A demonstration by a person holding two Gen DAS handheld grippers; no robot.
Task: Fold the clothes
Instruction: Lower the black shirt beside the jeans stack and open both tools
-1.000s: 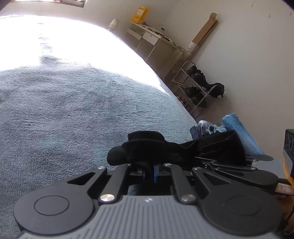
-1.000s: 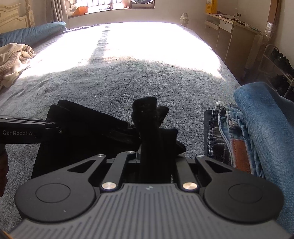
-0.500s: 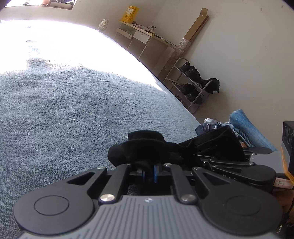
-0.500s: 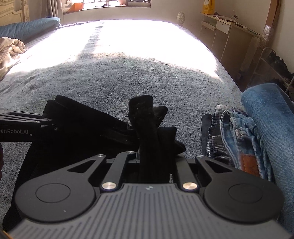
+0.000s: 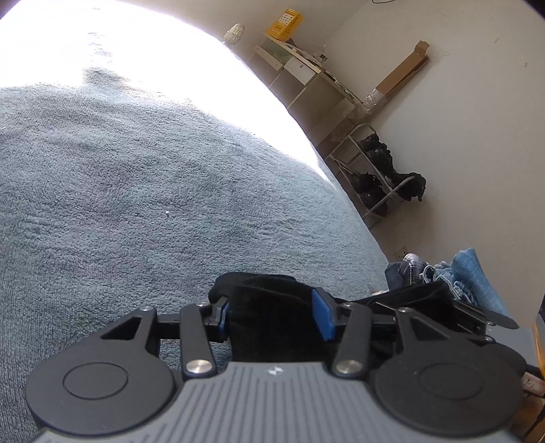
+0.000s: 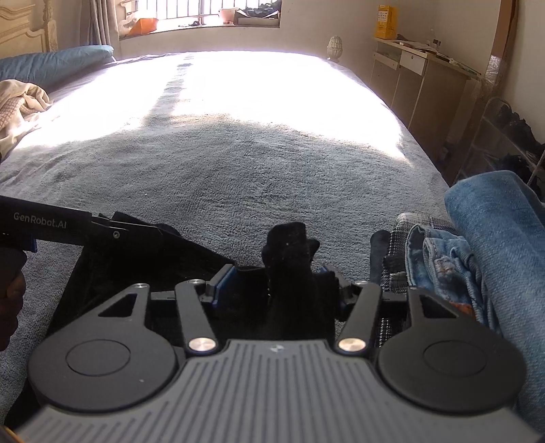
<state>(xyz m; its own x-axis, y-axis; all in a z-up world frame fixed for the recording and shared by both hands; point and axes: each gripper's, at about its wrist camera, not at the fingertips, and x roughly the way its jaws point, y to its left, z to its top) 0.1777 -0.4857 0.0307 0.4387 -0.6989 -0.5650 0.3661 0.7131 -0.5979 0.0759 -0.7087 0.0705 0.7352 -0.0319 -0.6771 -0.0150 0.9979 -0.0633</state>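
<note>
It was a home bedroom: a wide bed (image 6: 272,163) under a grey-blue blanket, a barred window (image 6: 204,13), a desk (image 6: 425,64) and a shoe rack (image 5: 378,177).

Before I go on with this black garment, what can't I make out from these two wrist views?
- Black garment: near part hidden under both gripper bodies; what kind of garment it is stays unclear.
- Right gripper: jaws opening; the right pad is mostly hidden behind bunched cloth.
- Left gripper: jaws opening; cloth contact unclear, black on black.
- Bed: far half washed out by sunlight.
- Jeans pile: cut by the right edge.
</note>
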